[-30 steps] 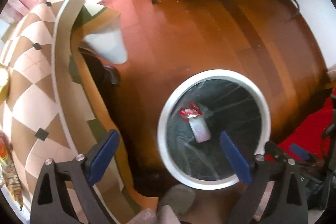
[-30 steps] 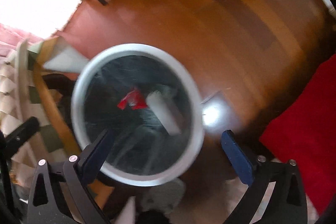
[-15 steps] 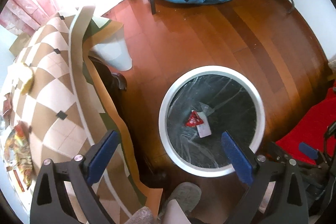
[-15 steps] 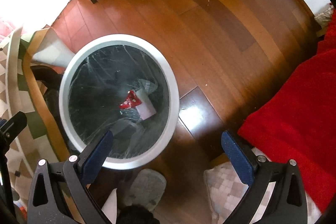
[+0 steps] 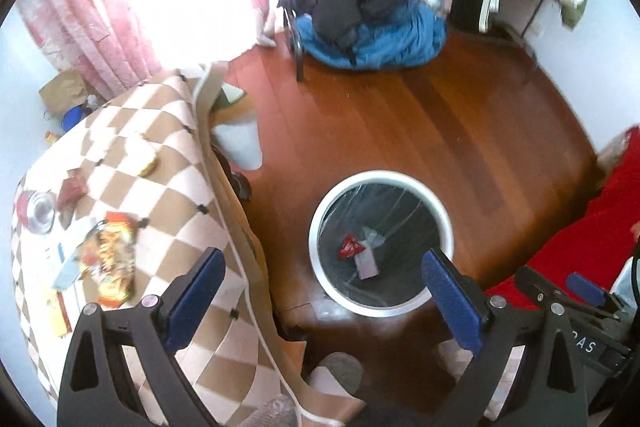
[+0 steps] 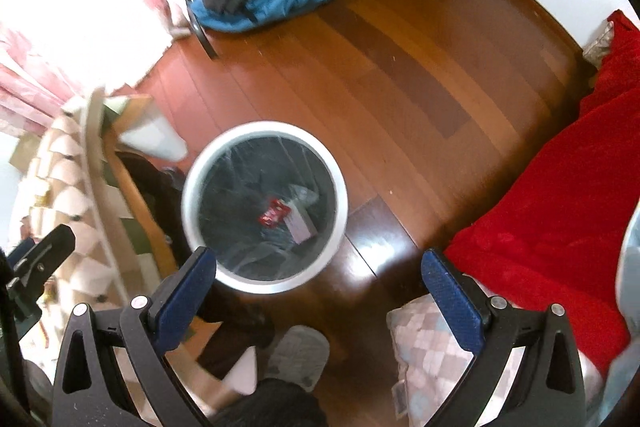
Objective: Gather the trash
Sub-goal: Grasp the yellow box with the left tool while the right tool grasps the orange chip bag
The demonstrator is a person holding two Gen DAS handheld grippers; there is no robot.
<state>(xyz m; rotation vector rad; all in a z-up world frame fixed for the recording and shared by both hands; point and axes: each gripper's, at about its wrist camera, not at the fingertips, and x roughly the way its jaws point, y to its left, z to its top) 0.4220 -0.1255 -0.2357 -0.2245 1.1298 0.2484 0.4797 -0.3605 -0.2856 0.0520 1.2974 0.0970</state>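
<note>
- The left gripper (image 5: 322, 289) is spread wide with nothing between its blue pads (image 5: 196, 299), held high above the seam where the table edge meets the floor.
- The right gripper (image 6: 318, 289) is likewise wide apart and empty, hanging above the near rim of the trash bin (image 6: 192, 183).
- The bin, round with a white rim (image 5: 316, 219) and a clear liner over a dark inside, stands on the wooden floor (image 5: 420, 115) just beside the table's draped edge.
- Broad bare floor stretches beyond the bin toward a blue bundle of bedding (image 5: 384, 39); a red blanket (image 6: 560, 211) closes in on the right.
- Inside the bin lie a red wrapper (image 5: 350, 246) and a pale flat packet (image 5: 366, 263), touching each other near the bottom.
- On the checkered tablecloth (image 5: 132, 187) sits an orange snack bag (image 5: 114, 259) (crumpled, glossy) next to white paper scraps (image 5: 66, 255), with a small metal bowl (image 5: 40, 213) further left; a yellowish item (image 5: 148, 167) beyond is too blurred to name, possibly another wrapper.
- A grey slipper (image 6: 298, 355) shows below the bin.
</note>
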